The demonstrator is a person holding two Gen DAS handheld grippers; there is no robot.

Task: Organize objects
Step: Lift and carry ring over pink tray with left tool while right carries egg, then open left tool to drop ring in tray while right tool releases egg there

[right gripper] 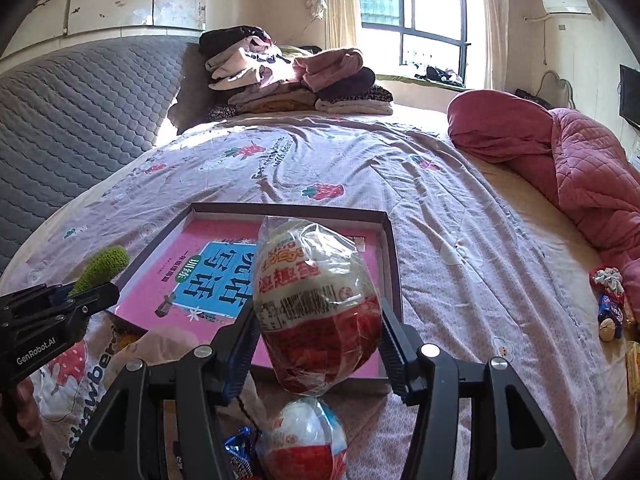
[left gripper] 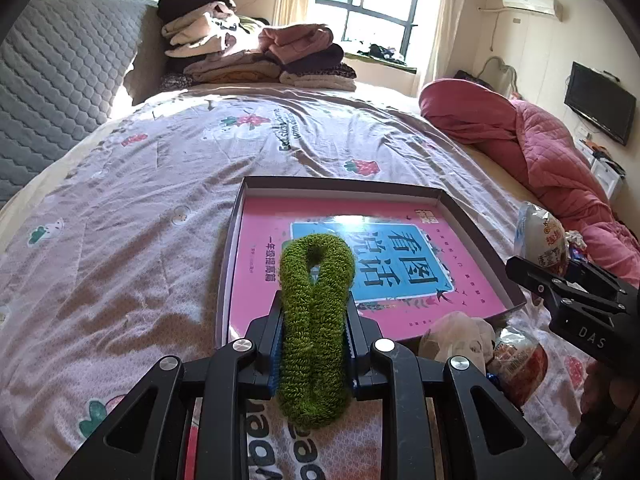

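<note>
Above the near edge of the tray [left gripper: 460, 204], the left gripper [left gripper: 314, 344] clamps a green scrunchie [left gripper: 316, 280]; the right gripper [right gripper: 318, 340] clamps a wrapped egg [right gripper: 316, 300]. Step in hand, by judgement: carry to tray. Next: clear the raised rim, lower, release. Bedspread [left gripper: 140, 200] beyond the tray lies open; another egg [right gripper: 304, 440] lies below.

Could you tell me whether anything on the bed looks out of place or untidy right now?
Yes: loose wrapped snacks lie scattered by the pink quilt at the bed's right edge, and another egg-shaped packet lies on the sheet outside the tray. Nothing looks spilled or damaged.
</note>
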